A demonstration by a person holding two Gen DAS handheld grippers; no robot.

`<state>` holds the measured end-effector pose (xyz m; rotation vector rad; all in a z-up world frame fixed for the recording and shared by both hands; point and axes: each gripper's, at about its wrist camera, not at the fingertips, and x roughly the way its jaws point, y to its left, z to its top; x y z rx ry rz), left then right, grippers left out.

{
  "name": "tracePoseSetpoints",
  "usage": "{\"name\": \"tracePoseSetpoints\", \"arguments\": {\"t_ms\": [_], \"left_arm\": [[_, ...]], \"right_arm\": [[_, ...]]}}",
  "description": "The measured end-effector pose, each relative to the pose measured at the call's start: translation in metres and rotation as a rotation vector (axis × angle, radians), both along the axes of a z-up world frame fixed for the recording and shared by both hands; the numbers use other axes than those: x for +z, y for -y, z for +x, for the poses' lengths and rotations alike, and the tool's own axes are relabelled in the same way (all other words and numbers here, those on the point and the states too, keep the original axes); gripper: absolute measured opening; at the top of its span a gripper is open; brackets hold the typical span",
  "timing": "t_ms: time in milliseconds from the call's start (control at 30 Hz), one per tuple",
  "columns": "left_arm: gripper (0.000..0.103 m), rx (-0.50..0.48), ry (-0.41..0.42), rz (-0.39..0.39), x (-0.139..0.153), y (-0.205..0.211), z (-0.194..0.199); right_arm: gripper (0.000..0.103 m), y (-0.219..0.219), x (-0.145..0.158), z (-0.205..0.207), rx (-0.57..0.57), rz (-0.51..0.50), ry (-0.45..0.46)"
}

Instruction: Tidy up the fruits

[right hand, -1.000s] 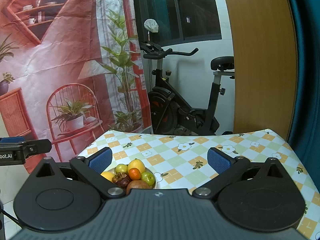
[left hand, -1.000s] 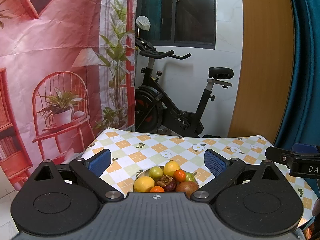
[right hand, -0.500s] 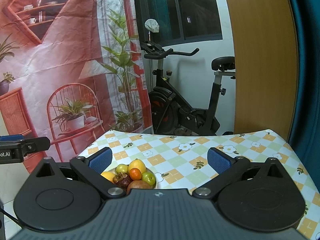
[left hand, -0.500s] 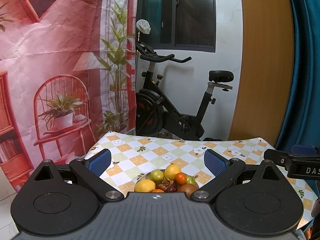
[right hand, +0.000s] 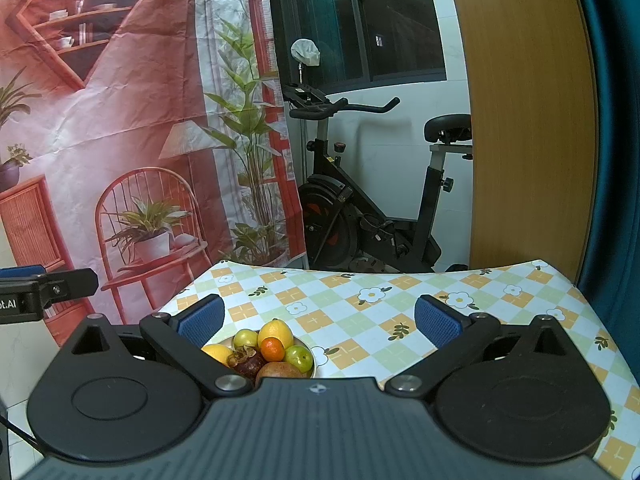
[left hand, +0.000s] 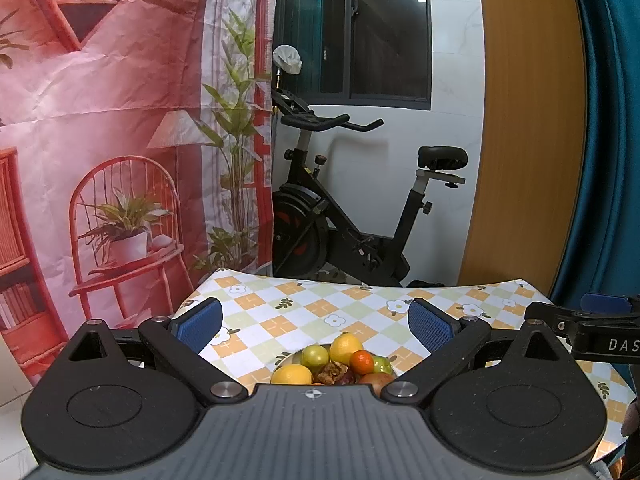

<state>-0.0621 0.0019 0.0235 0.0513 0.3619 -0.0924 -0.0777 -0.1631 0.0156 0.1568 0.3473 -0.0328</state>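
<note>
A white plate (right hand: 313,362) piled with fruit sits near the front left of the checked table. On it lie yellow lemons (right hand: 275,332), a small orange (right hand: 272,349), green fruits (right hand: 299,357), a dark mangosteen (right hand: 244,362) and a brownish fruit (right hand: 280,370). The left wrist view shows the same pile (left hand: 346,348) low in the centre, partly hidden by the gripper body. My left gripper (left hand: 314,325) hangs open above and behind the plate, empty. My right gripper (right hand: 318,318) is open too, with the plate below its left finger.
The flowered yellow-and-green tablecloth (right hand: 380,308) covers the table to its far edge. Beyond stand an exercise bike (right hand: 360,216), a printed red backdrop (right hand: 120,140), a wooden panel (right hand: 528,120) and a blue curtain (left hand: 608,140). The other gripper shows at the right edge (left hand: 584,330).
The left wrist view has tilted up and drawn back a little, so the fruit plate sits lower and is more hidden. The right gripper has barely moved. Both stay open.
</note>
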Motion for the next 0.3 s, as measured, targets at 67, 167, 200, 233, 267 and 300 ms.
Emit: {"name": "tracePoseSetpoints", "arguments": {"t_ms": [67,167,200,233,267,300], "left_arm": [[0.100,0.001,0.001,-0.003,0.0007,-0.0003,0.0006],[0.101,0.002,0.003,-0.003,0.0013,-0.0003,0.0011],[0.101,0.002,0.002,-0.003,0.0011,-0.0001,0.0012],[0.101,0.001,0.001,-0.004,0.0014,-0.0002,0.0015],[0.101,0.001,0.001,-0.004,0.0013,-0.0002,0.0011],[0.101,0.002,0.001,-0.004,0.0013,-0.0001,0.0009]], "right_arm": [[0.103,-0.0001,-0.0001,0.0000,0.000,0.000,0.000],[0.103,0.0000,-0.0003,0.0000,0.000,0.001,0.000],[0.103,0.0002,-0.0003,-0.0001,-0.001,0.001,0.000],[0.103,0.0003,-0.0003,0.0000,0.000,0.002,0.000],[0.103,0.0001,-0.0004,0.0000,0.000,0.002,0.000],[0.103,0.0004,-0.0005,-0.0001,0.000,0.001,0.000]]}}
